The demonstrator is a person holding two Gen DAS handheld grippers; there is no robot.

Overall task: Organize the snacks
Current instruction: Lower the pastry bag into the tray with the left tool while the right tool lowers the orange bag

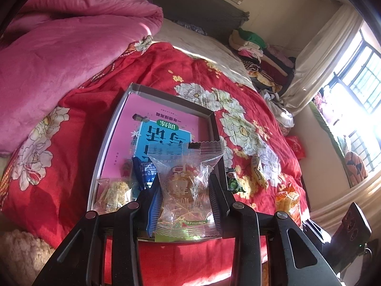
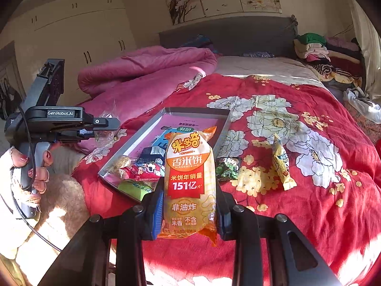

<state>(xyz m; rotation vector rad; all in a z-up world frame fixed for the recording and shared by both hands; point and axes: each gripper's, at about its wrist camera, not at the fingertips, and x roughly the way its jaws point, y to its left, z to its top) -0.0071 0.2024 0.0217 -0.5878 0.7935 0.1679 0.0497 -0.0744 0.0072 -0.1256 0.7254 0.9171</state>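
My left gripper is shut on a clear-wrapped pastry packet, held over the near end of a shallow grey box lined with a pink and blue book. A blue packet and a clear packet of crumbly snack lie inside that box. My right gripper is shut on a yellow and red rice cracker pack, raised above the bed beside the grey box. On the red floral quilt lie a green packet and a yellow packet.
A pink duvet is bunched behind the box on the left. Folded clothes are stacked at the head of the bed on the right. A hand grips the left tool's handle at the left. A window stands to the right.
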